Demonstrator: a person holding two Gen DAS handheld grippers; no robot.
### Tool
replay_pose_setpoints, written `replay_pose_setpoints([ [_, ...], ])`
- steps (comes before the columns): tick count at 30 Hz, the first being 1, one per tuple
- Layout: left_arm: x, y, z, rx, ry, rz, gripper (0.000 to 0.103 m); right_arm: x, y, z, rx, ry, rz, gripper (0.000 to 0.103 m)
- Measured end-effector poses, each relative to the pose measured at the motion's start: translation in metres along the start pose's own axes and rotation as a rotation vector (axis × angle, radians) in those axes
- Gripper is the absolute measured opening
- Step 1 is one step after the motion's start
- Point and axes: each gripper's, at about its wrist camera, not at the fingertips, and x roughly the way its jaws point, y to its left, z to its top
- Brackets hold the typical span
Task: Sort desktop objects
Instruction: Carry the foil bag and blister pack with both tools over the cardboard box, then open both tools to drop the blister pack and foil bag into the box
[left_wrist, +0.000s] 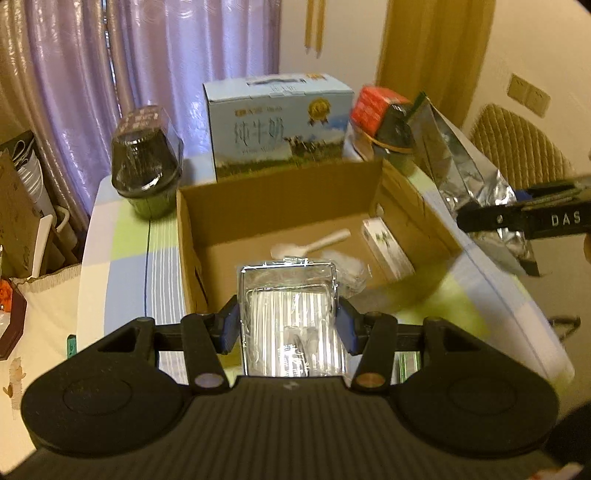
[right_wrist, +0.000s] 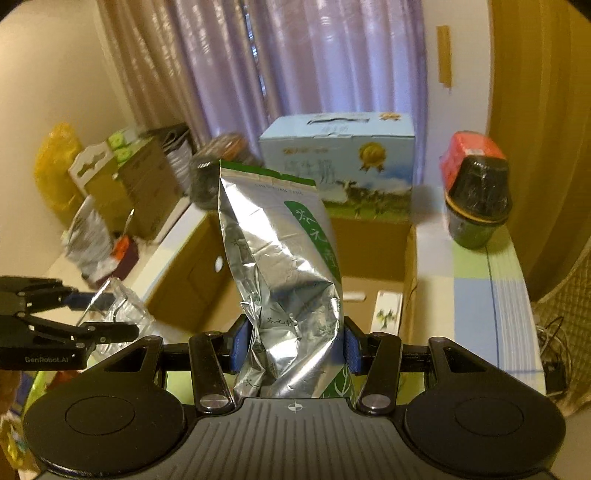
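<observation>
Purple curtains (left_wrist: 166, 55) hang behind a pastel-checked table (left_wrist: 125, 236). Only the left wrist view shows a white spoon (left_wrist: 314, 243) inside the cardboard box (left_wrist: 280, 206), centre frame. Left gripper (left_wrist: 288, 325) clamps a clear plastic case (left_wrist: 290, 317) over the box's near edge (lower centre); right gripper (right_wrist: 295, 347) squeezes a silver tea bag (right_wrist: 284, 273).

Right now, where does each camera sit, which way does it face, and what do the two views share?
Left wrist: sits on the left gripper, looking along its fingers into the cardboard box; its jaws clamp a clear plastic packet.
Right wrist: sits on the right gripper, facing the same box from its other side; its jaws clamp a silver foil tea bag.
Shared: box, blue milk carton, curtains, and each gripper seen from the other.
</observation>
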Motion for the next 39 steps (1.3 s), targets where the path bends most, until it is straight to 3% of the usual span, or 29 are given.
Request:
replay_pose_setpoints([
  [13, 0.05, 0.011, 0.04, -0.032, -0.012, 0.051, 0.047, 0.052, -0.022, 0.023, 0.035, 0.026, -0.025, 0.047],
  [32, 0.11, 0.015, 0.041, -0.049, 0.014, 0.022, 0.047, 0.1, -0.053, 0.024, 0.121, 0.056, -0.022, 0.047],
  [34, 0.114, 0.015, 0.04, -0.06, 0.01, 0.02, 0.053, 0.104, -0.056, 0.022, 0.132, 0.063, -0.02, 0.047],
  [39, 0.115, 0.014, 0.037, -0.058, -0.009, 0.024, 0.054, 0.112, -0.065, 0.017, 0.169, 0.072, -0.019, 0.047],
])
